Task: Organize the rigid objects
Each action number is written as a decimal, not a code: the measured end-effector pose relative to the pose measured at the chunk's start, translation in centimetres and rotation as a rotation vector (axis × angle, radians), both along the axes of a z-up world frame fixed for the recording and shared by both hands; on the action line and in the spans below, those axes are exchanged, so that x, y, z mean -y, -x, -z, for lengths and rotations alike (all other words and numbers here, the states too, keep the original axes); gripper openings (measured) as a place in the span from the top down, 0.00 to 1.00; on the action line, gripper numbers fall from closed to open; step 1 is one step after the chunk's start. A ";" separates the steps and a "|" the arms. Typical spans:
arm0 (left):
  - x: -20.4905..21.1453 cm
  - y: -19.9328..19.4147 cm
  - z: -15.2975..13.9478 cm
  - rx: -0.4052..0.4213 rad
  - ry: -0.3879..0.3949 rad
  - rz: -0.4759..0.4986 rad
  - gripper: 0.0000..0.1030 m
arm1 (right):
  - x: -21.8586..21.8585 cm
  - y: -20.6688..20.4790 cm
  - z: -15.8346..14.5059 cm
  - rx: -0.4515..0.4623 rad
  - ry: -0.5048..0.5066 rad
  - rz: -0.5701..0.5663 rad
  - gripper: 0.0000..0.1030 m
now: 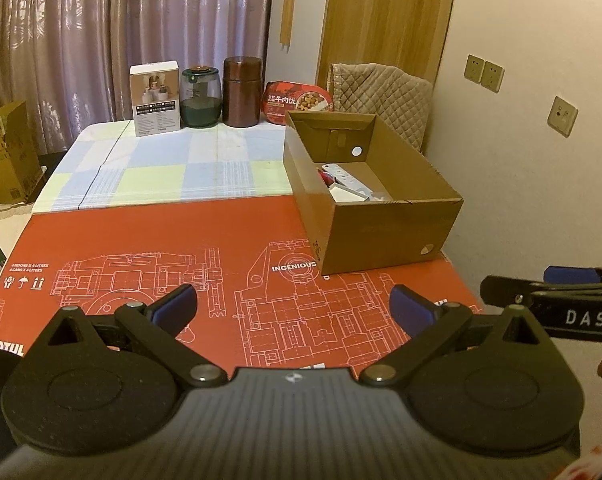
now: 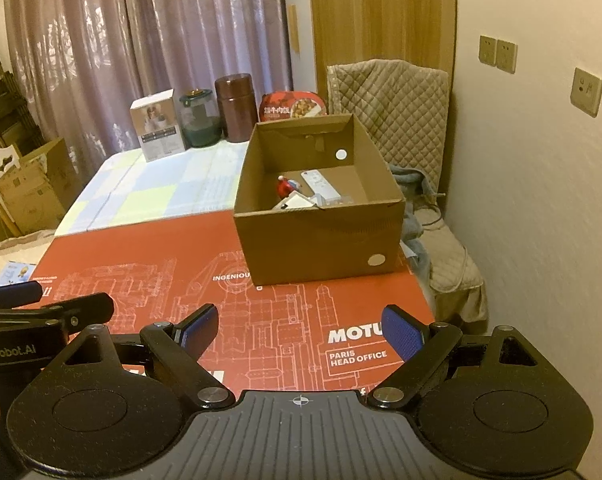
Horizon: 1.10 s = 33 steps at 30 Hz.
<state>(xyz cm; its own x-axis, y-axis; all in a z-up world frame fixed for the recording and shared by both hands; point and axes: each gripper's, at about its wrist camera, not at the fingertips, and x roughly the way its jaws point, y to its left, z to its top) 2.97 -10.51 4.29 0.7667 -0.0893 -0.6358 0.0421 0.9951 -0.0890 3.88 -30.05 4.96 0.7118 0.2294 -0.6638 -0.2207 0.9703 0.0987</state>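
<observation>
Box: cardboard box stands open-topped on the red printed sheet that covers the near half of the worktop, ahead of both grippers and well apart from them.
Direction from the fingers: ahead and right of the left gripper, ahead and nearly centred for the right gripper; its long axis runs away from the cameras.
Nearer hand: the right, by my judgement (the box looms larger and squarer in its view).
Contents: a white remote control, a small red figure and a pale flat piece lie low on the box floor, partly hidden by the near wall.
Left fingers: spread wide, holding nothing.
Right fingers: spread wide too, nothing between them.
Still outside: white carton, green glass jar, brown canister and red meal tub stand in a row at the far edge, left of and behind the box.
</observation>
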 end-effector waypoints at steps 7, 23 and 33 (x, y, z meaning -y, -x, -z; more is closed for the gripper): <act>0.0 0.0 0.1 -0.003 -0.002 -0.001 0.02 | 0.0 0.0 -0.1 -0.001 -0.002 -0.003 0.17; 0.2 0.1 0.3 -0.008 0.001 -0.001 0.02 | 0.2 0.1 0.0 -0.006 -0.006 0.001 0.17; 0.3 0.1 0.4 -0.008 0.001 -0.001 0.02 | 0.1 0.2 0.2 -0.006 -0.009 0.004 0.17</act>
<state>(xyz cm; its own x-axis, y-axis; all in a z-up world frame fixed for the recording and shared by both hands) 2.87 -10.78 3.86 0.7616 -0.0891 -0.6419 0.0405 0.9951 -0.0901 3.67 -30.18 4.73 0.7088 0.2328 -0.6659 -0.2166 0.9702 0.1087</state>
